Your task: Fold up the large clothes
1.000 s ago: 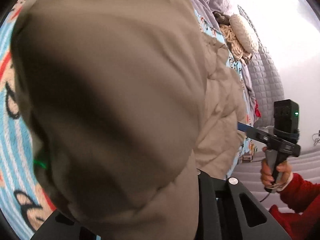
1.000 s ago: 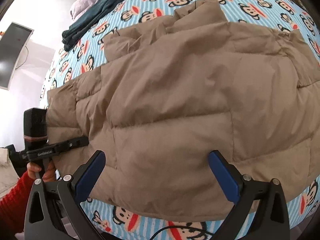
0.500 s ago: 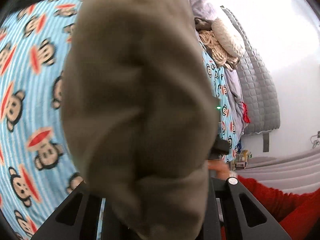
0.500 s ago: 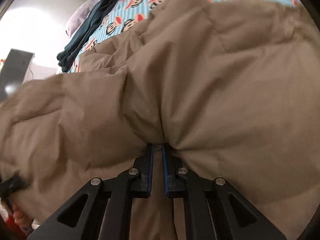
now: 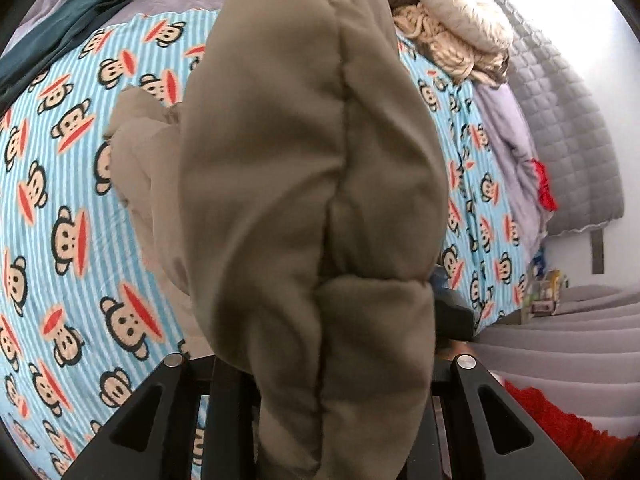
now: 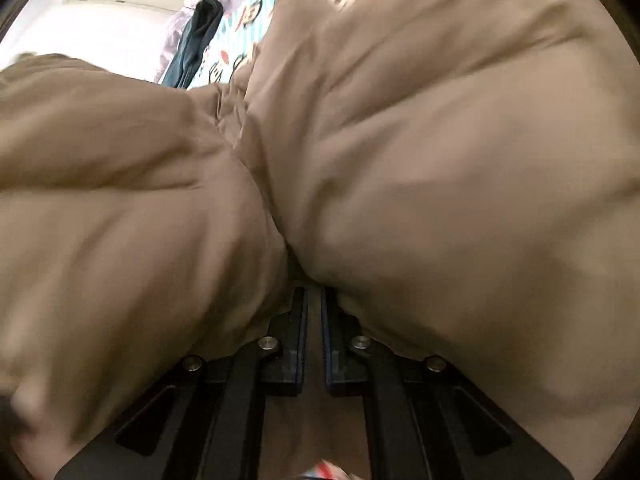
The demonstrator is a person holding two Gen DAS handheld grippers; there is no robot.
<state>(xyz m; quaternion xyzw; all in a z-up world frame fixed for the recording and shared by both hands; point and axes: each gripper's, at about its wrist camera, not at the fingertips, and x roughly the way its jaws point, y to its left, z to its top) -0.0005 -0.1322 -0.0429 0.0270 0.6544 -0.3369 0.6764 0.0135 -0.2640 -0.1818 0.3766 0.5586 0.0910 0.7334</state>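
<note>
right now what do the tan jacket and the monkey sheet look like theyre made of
Jacket: looks like a smooth, matte woven shell, likely nylon or polyester, over soft padding; stitched seams split it into puffy panels that bulge and crease.
Sheet: looks like thin printed cotton or a cotton blend, matte; the stripes and monkey faces lie flat with no pile. The exact fibre cannot be told.

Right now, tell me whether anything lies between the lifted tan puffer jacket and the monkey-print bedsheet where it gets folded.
Nothing visible does. The tan quilted puffer jacket hangs from the left hand-held gripper over bare blue striped monkey-print bedsheet. The dark teal garment lies off at the far edge, apart from the jacket.
</note>
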